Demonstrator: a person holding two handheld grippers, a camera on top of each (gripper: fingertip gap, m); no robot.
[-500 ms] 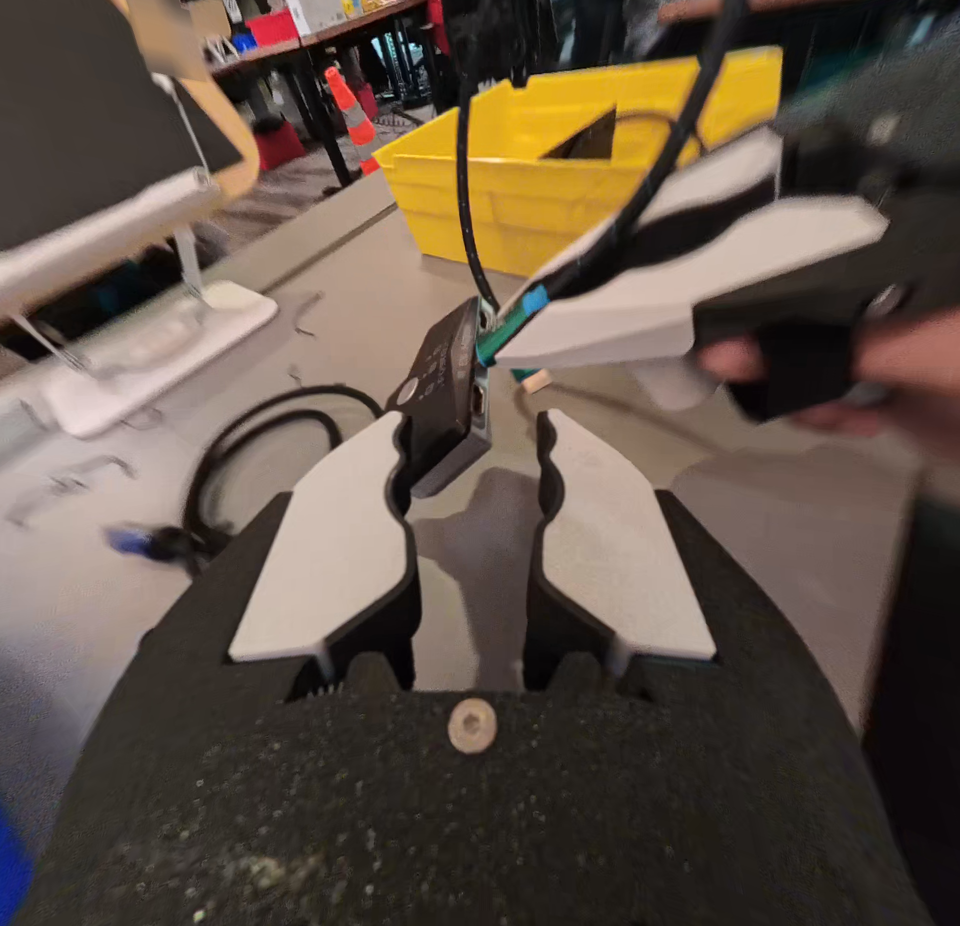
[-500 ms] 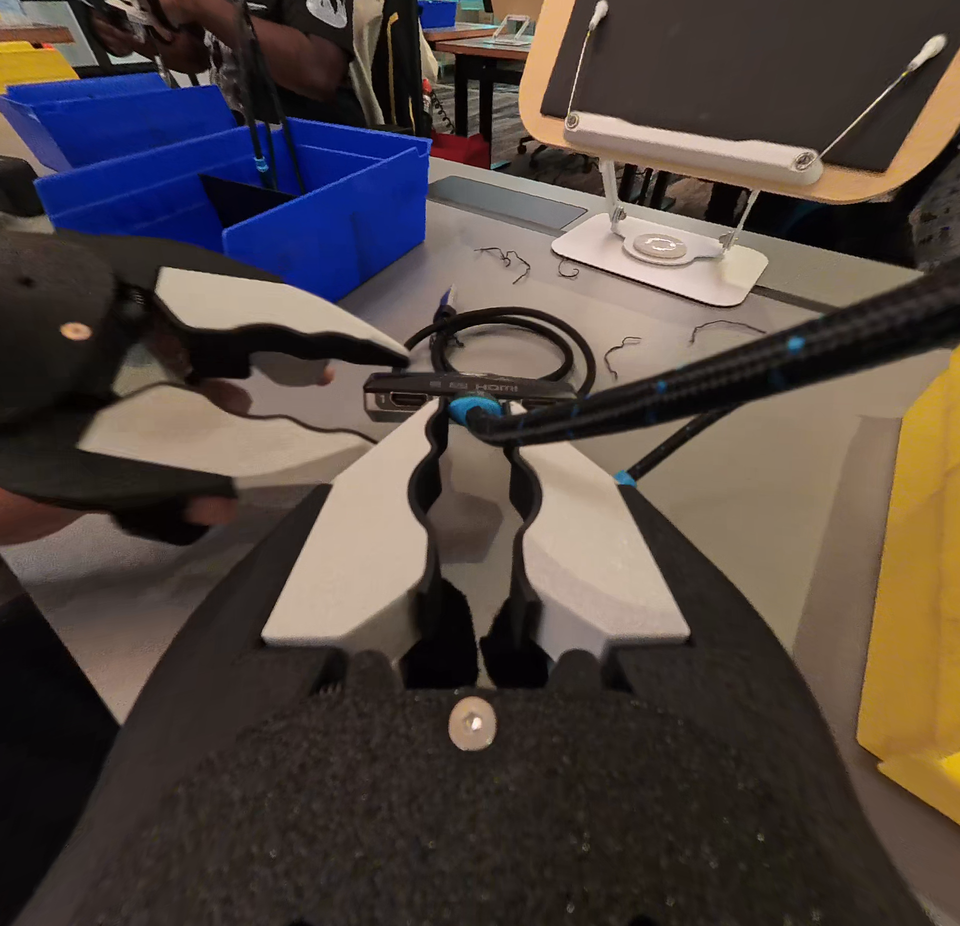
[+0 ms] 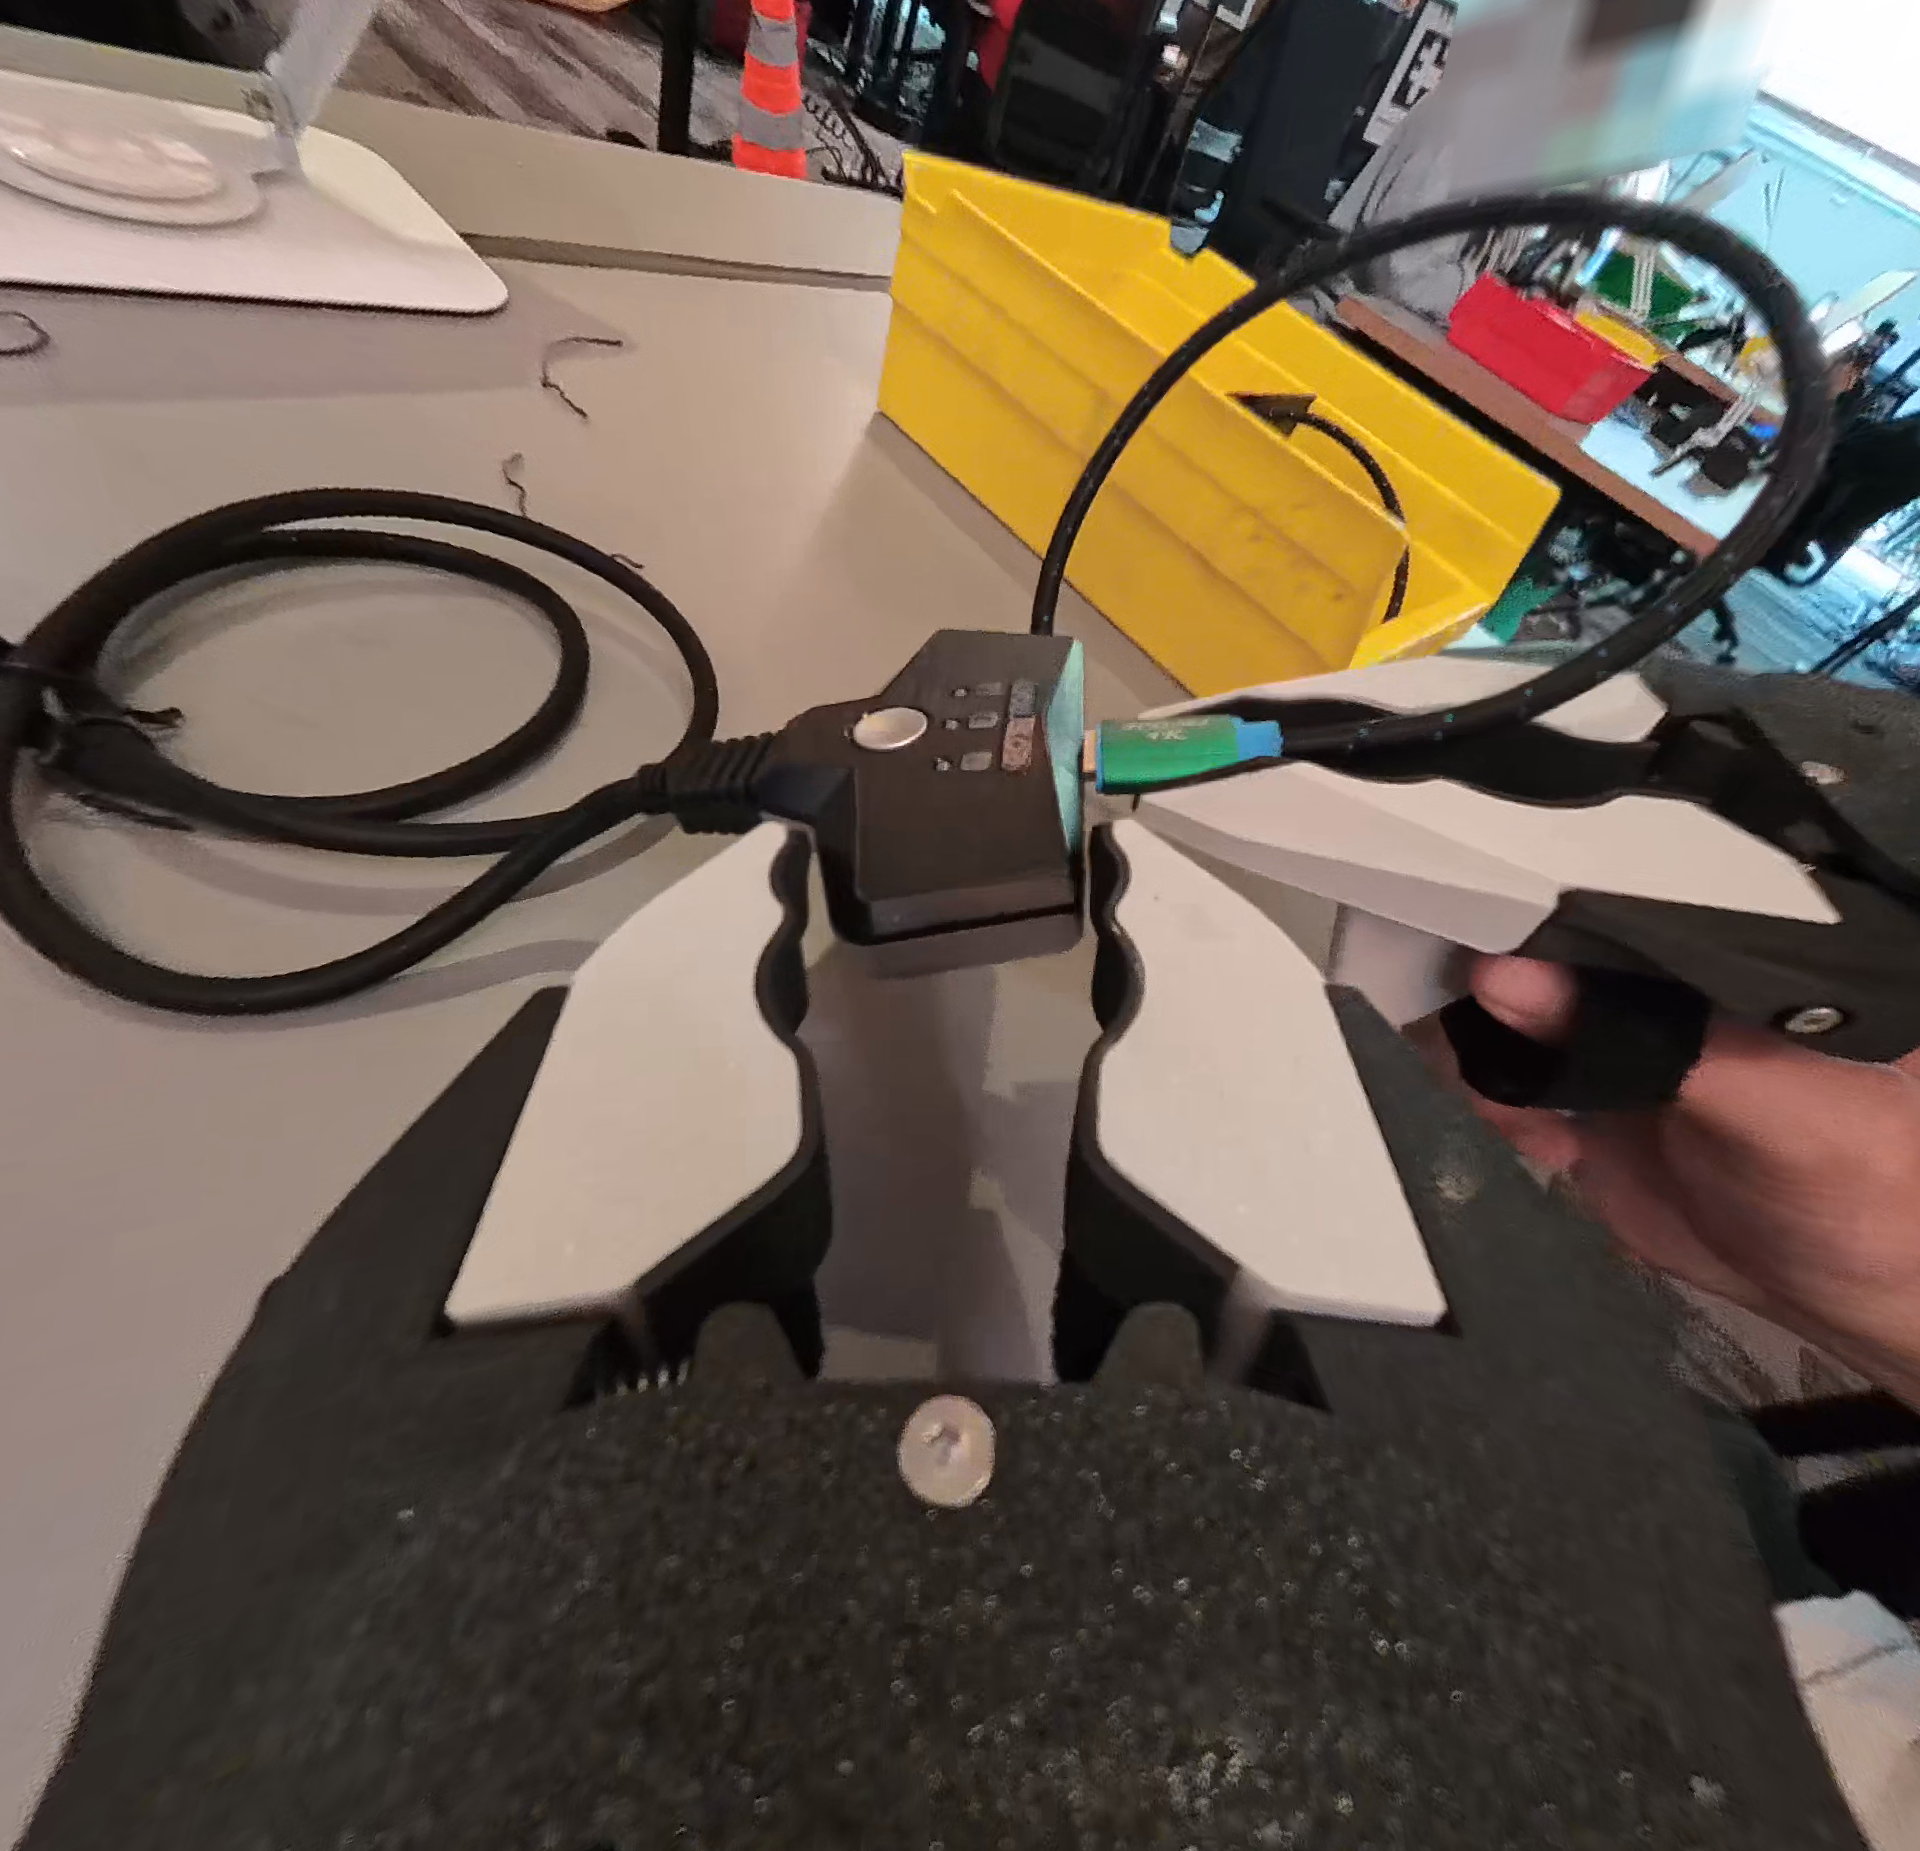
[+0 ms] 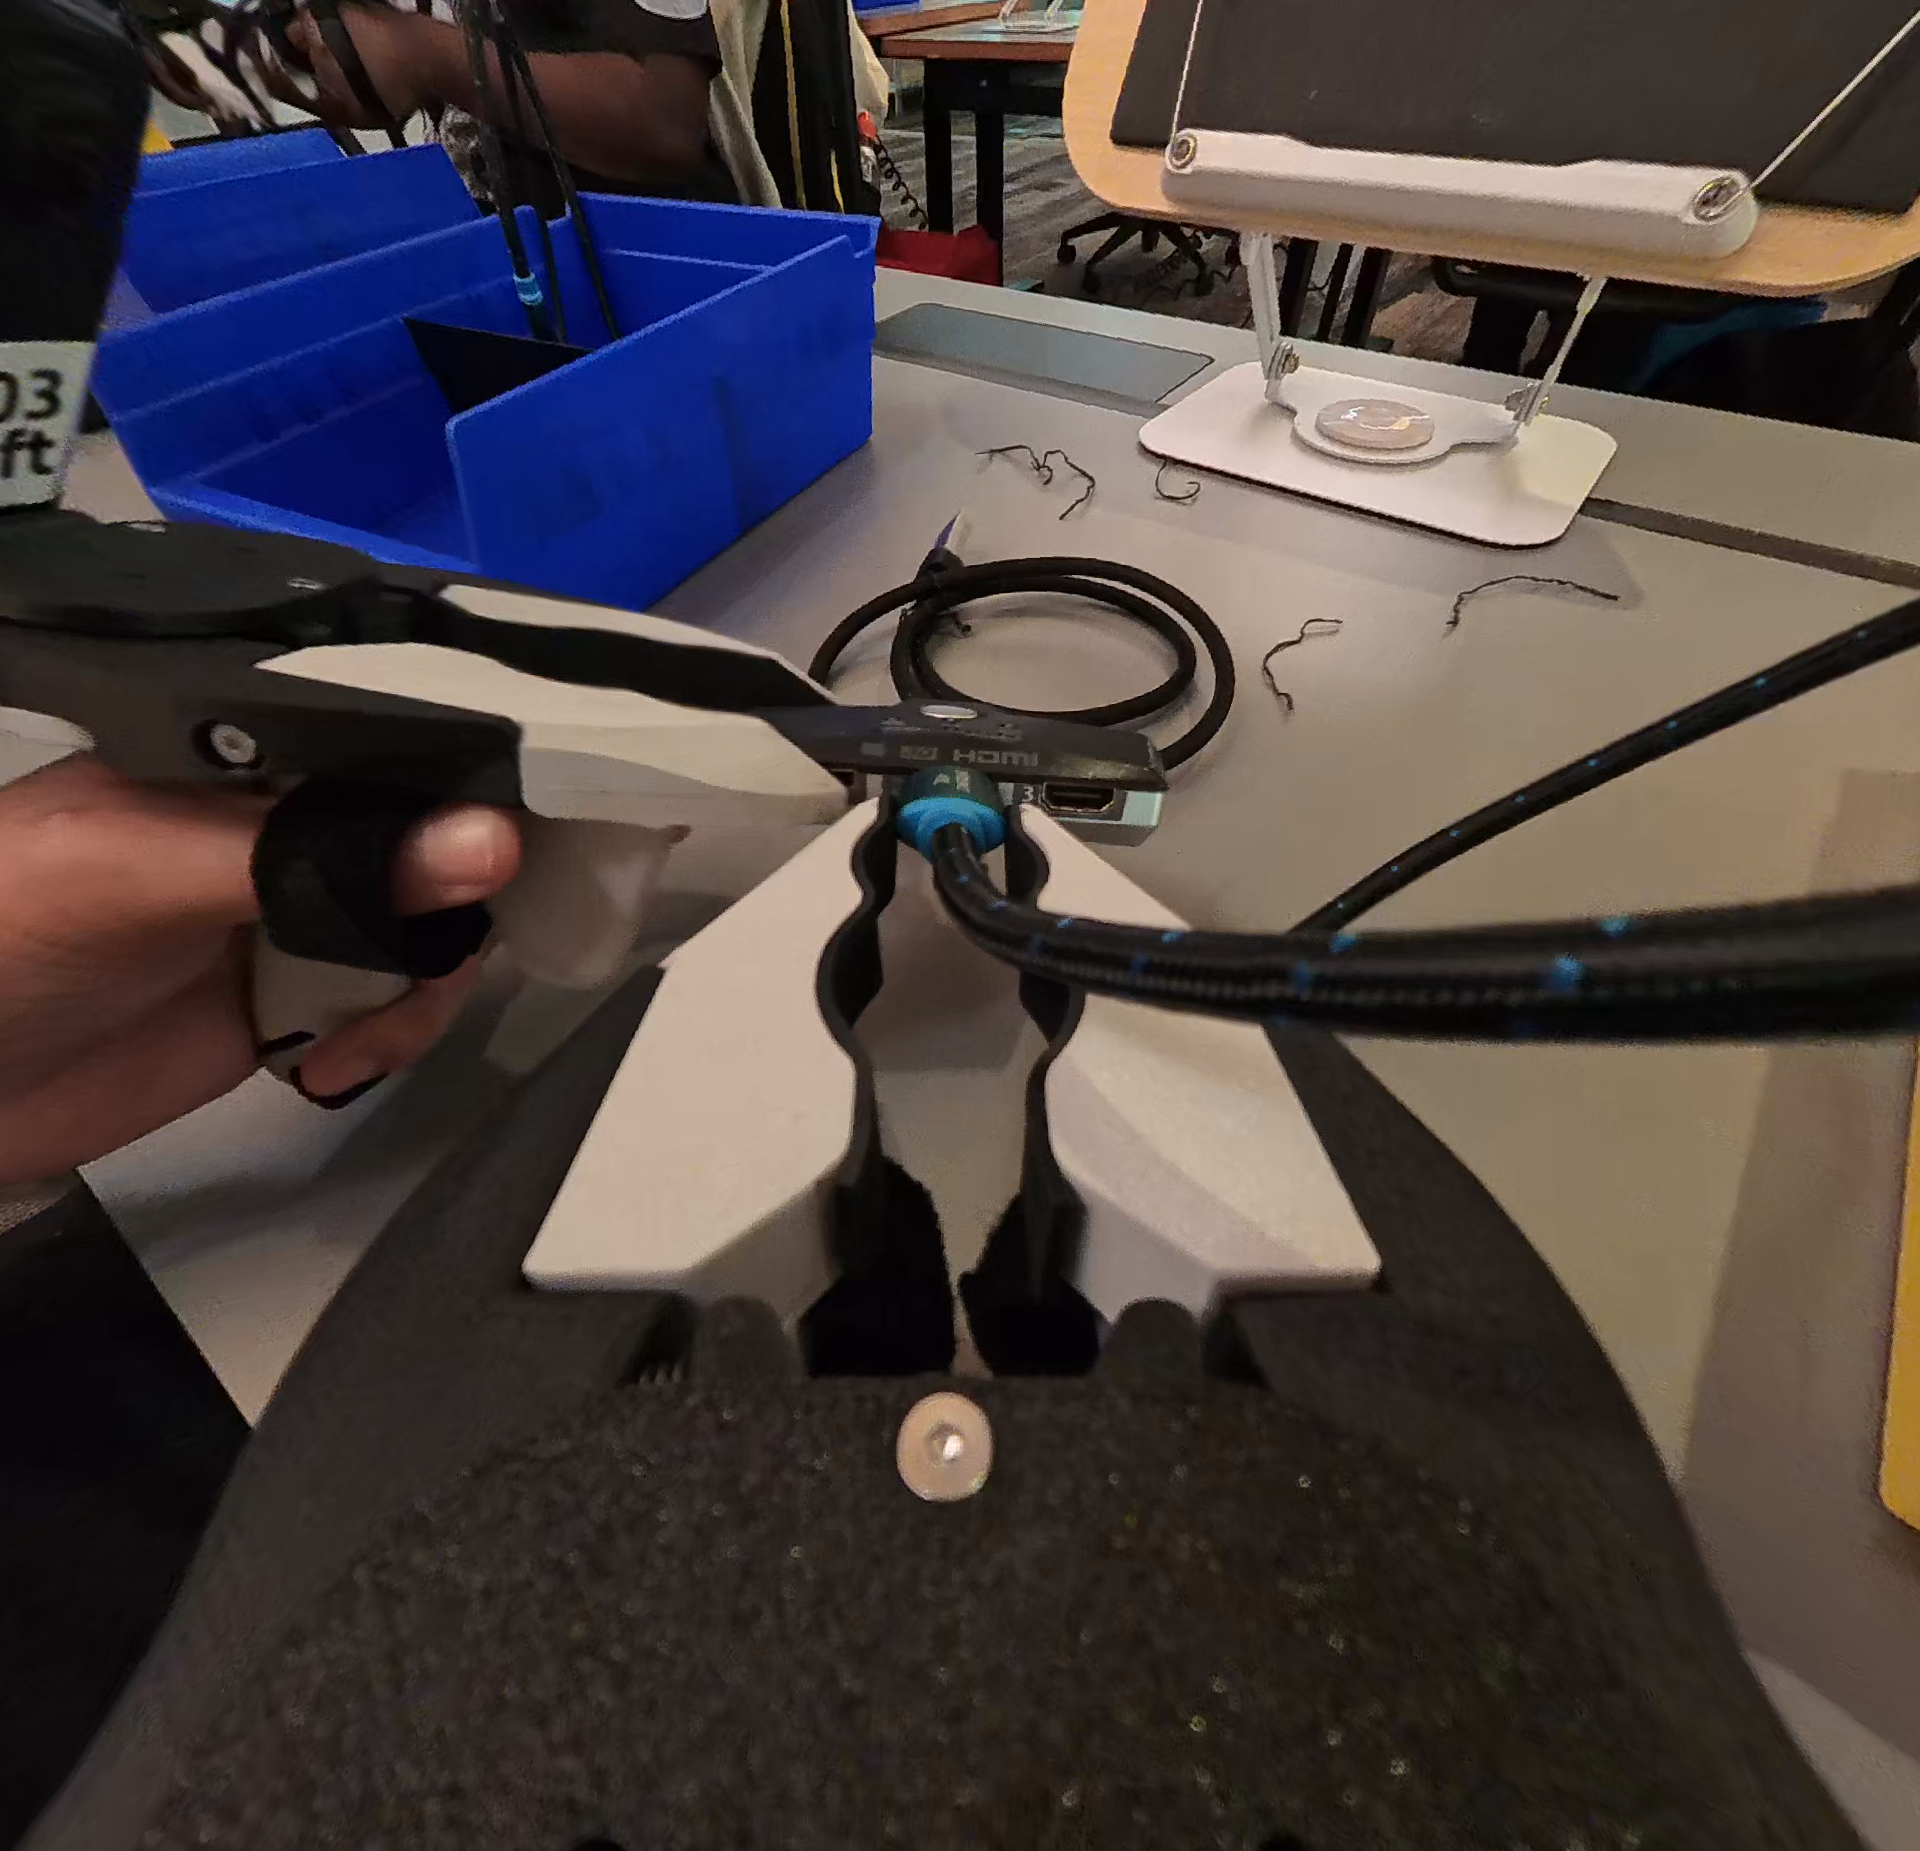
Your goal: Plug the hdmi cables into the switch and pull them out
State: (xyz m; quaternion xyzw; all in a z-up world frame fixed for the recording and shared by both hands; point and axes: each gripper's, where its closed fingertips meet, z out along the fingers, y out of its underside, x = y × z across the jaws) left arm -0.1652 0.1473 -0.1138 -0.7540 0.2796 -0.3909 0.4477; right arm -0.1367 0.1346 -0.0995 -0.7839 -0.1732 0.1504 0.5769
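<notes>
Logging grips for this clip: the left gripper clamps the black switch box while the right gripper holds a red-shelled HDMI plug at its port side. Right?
Not quite. In the left wrist view the plug shell held by the right gripper is green with a blue collar, not red. The left gripper does clamp the black switch box.

A grey table (image 4: 1455,783) fronts further tables (image 3: 1538,440), a carpeted floor (striped) (image 3: 499,45) and bright windows (image 3: 1829,170).

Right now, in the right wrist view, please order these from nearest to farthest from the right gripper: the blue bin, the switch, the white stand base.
1. The switch, just beyond the right gripper fingertips.
2. The blue bin, farther back on the left.
3. The white stand base, at the back right; its lead over the bin is small.
</notes>
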